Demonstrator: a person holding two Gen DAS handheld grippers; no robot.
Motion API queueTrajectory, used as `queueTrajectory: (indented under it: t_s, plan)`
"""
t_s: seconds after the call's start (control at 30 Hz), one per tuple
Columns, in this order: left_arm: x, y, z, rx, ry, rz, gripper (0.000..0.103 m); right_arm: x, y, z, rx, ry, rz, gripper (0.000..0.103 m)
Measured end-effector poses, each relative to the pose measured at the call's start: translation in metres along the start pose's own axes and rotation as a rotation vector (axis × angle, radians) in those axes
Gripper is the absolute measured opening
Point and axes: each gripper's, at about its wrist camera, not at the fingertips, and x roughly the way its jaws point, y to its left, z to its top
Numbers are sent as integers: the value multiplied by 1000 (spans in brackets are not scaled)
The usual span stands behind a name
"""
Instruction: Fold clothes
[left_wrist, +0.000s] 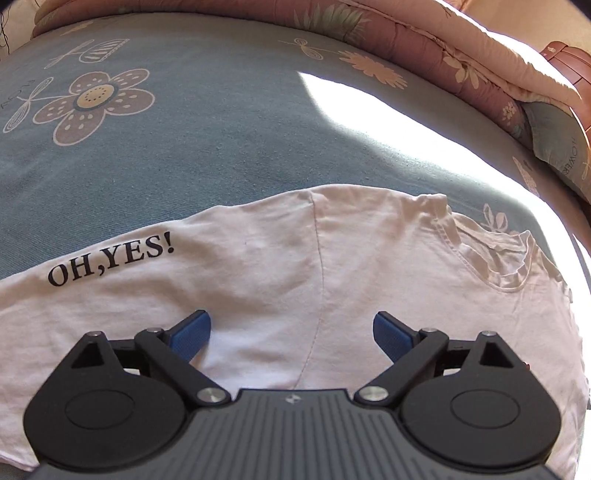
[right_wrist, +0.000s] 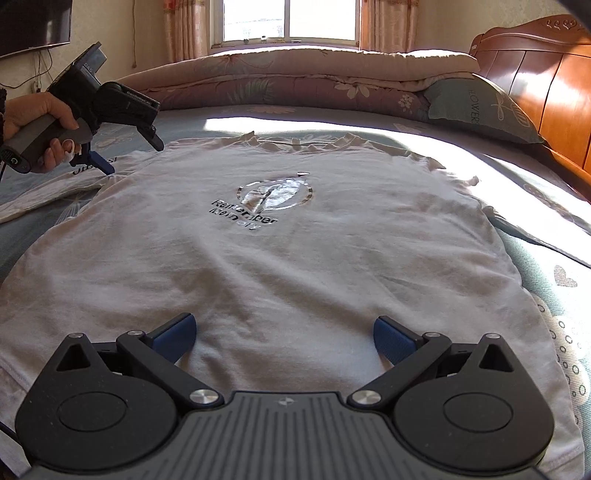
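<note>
The right hand-held gripper (right_wrist: 284, 338) hovers low over the hem end of a pale T-shirt (right_wrist: 295, 258), with its blue pads spread wide and nothing between them. The T-shirt lies flat and face up on the bed (right_wrist: 546, 295), which has a blue sheet with flowers. Its long axis runs away from this gripper: the hem is near and the collar is far, toward the folded quilt (right_wrist: 295, 77) and the window (right_wrist: 291, 18). The chest print reads "Remember Memory".

On the left, a hand (right_wrist: 40, 122) holds the left hand-held gripper (left_wrist: 291, 332) above the shoulder and left sleeve (left_wrist: 110, 280), where "OH,YES!" is printed. Its jaws also stand wide apart, with only cloth below them. A pillow (right_wrist: 480, 107) leans beside the wooden headboard (right_wrist: 546, 81).
</note>
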Motion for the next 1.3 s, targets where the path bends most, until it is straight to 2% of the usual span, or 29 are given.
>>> queueTrajectory:
  t_s: [0.07,0.23,0.37,0.47,0.53,0.6,0.77,0.83,0.93,1.0,1.03,1.13,1.2,1.3]
  plan:
    - [10,0,12,-5,-30,29,101,0,-1,0,0,-2,5,103]
    - [18,-8,42,-5,-15,132,100,0,-1,-1,0,-3,11,103]
    - [-1,-32,34,6,-57,-41,101,-1,-2,-1,-1,-4,15,103]
    - [11,-53,27,51,-1,-96,101,-2,-1,-2,-2,-5,16,103]
    - [25,-58,27,39,10,-124,101,-2,-2,-2,-2,-4,18,103]
    - [35,-58,32,31,-32,-127,101,-2,-2,-1,-1,-4,19,103]
    - [54,-60,59,-1,-70,-99,101,-1,-3,-1,-1,-4,23,103]
    - [52,-71,64,23,-51,-89,100,-1,-3,-1,-2,-4,25,103]
    - [32,-88,53,53,-64,-247,101,-2,-4,-2,-5,-4,30,103]
    - [32,-103,45,121,-52,-266,101,-3,-4,-3,-6,-7,31,103]
    - [34,-109,43,149,-45,-269,101,-3,-3,-3,-6,-8,30,103]
    - [62,-114,47,157,-11,-201,101,-3,-3,-3,-7,-8,29,103]
    - [73,-109,54,122,-45,-191,101,-3,-3,-2,-6,-7,30,103]
    - [67,-109,60,96,-42,-154,99,-2,-3,-2,-6,-7,31,103]
